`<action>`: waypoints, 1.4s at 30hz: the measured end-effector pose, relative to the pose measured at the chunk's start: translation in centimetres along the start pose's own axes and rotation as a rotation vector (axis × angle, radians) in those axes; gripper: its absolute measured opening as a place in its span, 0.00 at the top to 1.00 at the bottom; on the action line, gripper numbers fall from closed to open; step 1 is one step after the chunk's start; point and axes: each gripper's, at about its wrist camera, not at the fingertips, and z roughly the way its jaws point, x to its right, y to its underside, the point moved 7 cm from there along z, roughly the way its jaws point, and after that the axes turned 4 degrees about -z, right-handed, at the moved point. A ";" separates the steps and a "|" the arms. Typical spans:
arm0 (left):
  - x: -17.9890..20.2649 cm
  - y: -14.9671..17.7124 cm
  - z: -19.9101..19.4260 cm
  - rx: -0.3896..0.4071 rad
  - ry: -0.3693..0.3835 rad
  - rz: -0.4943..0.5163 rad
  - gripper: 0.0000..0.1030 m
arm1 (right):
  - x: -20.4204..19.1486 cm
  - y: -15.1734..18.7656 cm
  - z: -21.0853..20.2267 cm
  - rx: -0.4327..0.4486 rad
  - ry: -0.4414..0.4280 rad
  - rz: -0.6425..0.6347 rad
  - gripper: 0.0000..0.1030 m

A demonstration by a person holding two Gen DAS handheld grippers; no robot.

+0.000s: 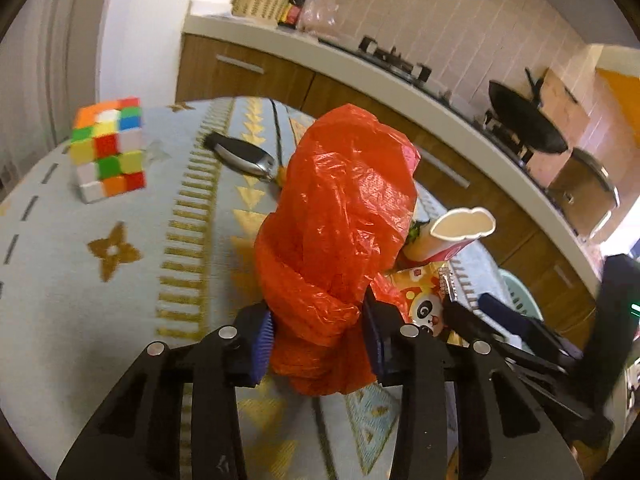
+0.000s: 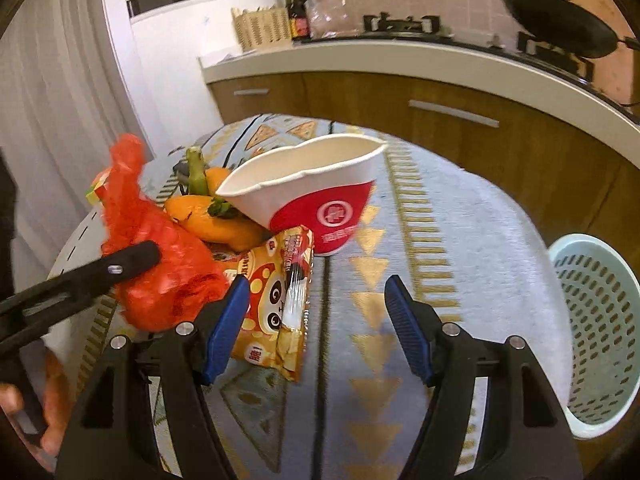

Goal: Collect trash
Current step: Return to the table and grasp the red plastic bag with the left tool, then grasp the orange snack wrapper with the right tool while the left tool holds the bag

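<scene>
The step in hand looks like picking up the first bit of trash: the left claw [image 1: 318,330] has its two blue pads pressed on the low end of a red plastic bag [image 1: 340,216], which stands up tall in front of it on the table [image 1: 80,280]. The right claw [image 2: 316,320] is wide open and holds nothing. A snack packet [image 2: 276,300] lies just in front of its left pad, and a squashed paper cup [image 2: 312,192] lies on its side a bit further ahead. Next, I think, the left claw must lift the bag and carry it to the basket [image 2: 600,320], which sits low off the table edge, to the right of the right claw. The part of the basket that shows looks empty, and the cup has nothing in it
</scene>
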 end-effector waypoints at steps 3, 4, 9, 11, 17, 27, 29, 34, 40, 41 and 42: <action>-1.3 0.1 -2.2 0.045 0.016 -0.021 0.65 | -0.4 0.1 1.0 -0.036 0.004 -0.013 0.36; -1.7 0.1 -2.6 0.052 0.019 -0.028 0.65 | -0.4 0.0 1.1 -0.040 -0.005 -0.014 0.36; -4.2 1.1 -4.1 0.099 -0.014 -0.071 0.65 | -1.2 0.5 2.4 -0.098 0.003 -0.051 0.36; -4.6 1.5 -4.0 0.101 -0.016 -0.085 0.65 | -1.7 0.5 2.4 -0.096 0.009 -0.079 0.40; -4.0 1.5 -4.4 0.146 -0.052 -0.044 0.64 | -2.6 0.8 2.1 -0.086 0.037 -0.134 0.86; -3.9 1.5 -5.1 0.187 -0.095 -0.013 0.64 | -3.3 0.5 -0.5 0.042 0.023 -0.170 0.91; -3.8 1.5 -5.2 0.192 -0.092 -0.011 0.64 | -3.3 0.4 -1.4 0.077 0.024 -0.172 0.91; -3.2 1.9 -6.3 0.208 -0.075 -0.008 0.64 | -2.4 0.6 -4.0 0.143 0.032 -0.147 0.91; -0.3 2.4 -8.3 0.229 -0.011 0.019 0.64 | 1.0 -0.4 -9.1 0.232 0.084 -0.094 0.91; 0.3 2.3 -8.5 0.233 0.000 0.028 0.64 | 1.6 -0.6 -10.1 0.249 0.108 -0.100 0.91; 1.4 2.2 -8.9 0.239 0.017 0.044 0.64 | 2.3 -0.9 -11.1 0.269 0.145 -0.110 0.91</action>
